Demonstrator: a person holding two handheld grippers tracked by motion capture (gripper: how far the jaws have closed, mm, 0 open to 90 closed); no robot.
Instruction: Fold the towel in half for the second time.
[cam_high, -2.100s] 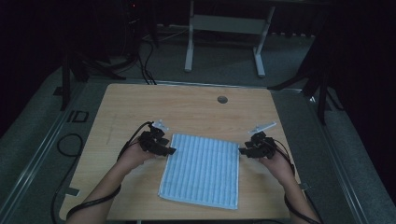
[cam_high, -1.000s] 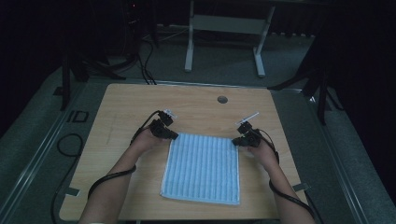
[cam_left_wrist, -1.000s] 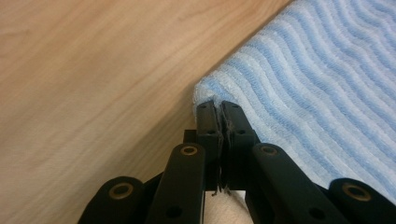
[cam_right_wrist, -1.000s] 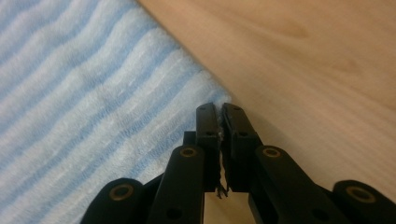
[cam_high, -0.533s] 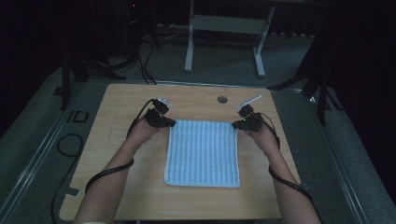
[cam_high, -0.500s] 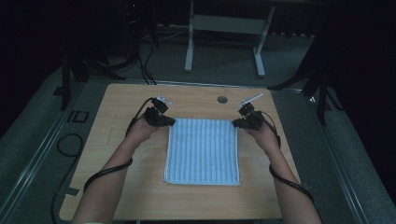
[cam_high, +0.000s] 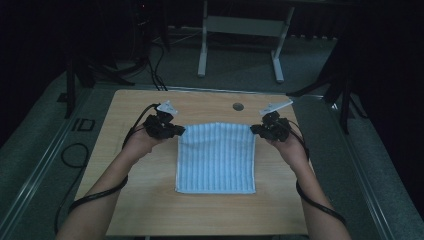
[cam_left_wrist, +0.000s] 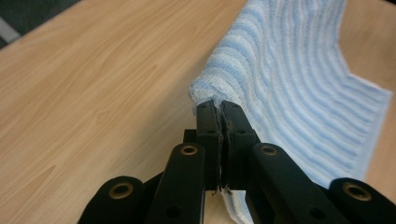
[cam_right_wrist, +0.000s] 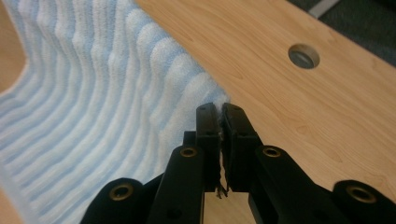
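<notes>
Table (cam_high: 140, 210) spreads bare wood left, right and far of the striped towel (cam_high: 216, 160), which lies mid-table with its long axis near to far, the far edge lifted. Left gripper (cam_high: 176, 131) and right gripper (cam_high: 256, 130) each pinch a far corner.

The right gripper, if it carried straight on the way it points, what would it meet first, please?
The right gripper is shut on a corner of the blue-and-white striped towel, so that comes first. Beyond it probably lies bare light wooden table, near its round hole; depth is unclear.
</notes>
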